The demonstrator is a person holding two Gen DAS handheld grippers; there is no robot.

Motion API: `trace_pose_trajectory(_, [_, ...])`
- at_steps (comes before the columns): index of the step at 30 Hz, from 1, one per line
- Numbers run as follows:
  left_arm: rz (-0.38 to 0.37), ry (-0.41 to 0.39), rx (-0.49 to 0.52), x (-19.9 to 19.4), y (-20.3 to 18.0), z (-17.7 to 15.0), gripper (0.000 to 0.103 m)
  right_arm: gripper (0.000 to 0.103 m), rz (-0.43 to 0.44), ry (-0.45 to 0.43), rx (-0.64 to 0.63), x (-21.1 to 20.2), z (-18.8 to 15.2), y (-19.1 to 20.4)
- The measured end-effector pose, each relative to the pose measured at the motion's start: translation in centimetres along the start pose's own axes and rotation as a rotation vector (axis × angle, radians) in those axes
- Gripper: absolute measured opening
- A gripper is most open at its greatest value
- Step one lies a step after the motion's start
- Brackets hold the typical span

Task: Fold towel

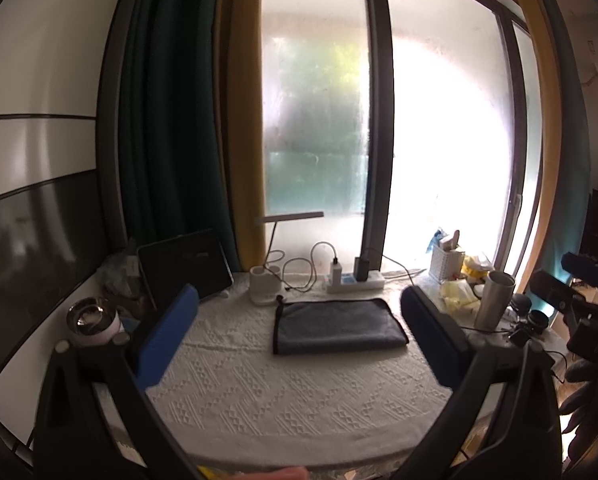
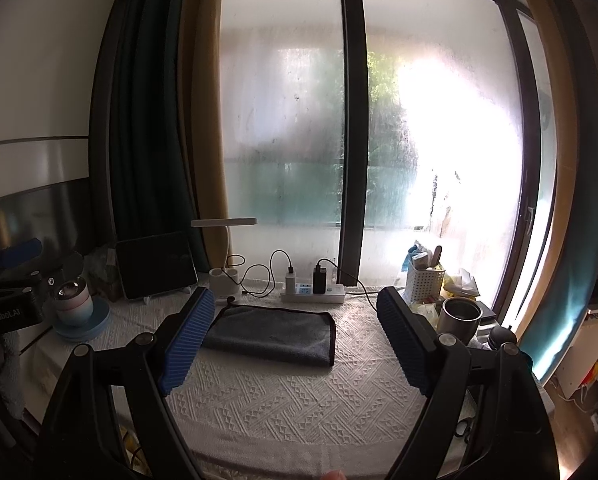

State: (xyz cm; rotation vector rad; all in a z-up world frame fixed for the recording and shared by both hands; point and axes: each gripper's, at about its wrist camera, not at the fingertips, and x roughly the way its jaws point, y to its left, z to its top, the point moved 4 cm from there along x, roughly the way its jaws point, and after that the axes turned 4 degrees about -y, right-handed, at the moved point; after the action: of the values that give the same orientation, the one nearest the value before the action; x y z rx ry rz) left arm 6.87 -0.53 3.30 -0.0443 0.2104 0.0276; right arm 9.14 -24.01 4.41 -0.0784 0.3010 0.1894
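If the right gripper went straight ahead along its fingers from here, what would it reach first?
Probably the folded grey towel, which lies on the white tablecloth between and ahead of the open right gripper. The power strip and window sit beyond. Height above the table is unclear, so it might pass over the towel.

Both wrist views face the window across the towel [image 1: 337, 326].

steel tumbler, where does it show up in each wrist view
Left wrist view: the steel tumbler stands at right, just beyond the right fingertip of the open left gripper, right of the folded towel.
Right wrist view: the tumbler sits at right, beside the right finger of the open right gripper.
Shared landmark: the white power strip behind the towel.
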Motion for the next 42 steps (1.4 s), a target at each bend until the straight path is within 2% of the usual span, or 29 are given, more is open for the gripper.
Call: trace_pose_trajectory(42, [0.011, -0.007, -0.005, 0.00, 0.12, -0.01, 0.102, 0.086, 0.004, 0.006, 0.002, 0.26, -0.13, 0.06])
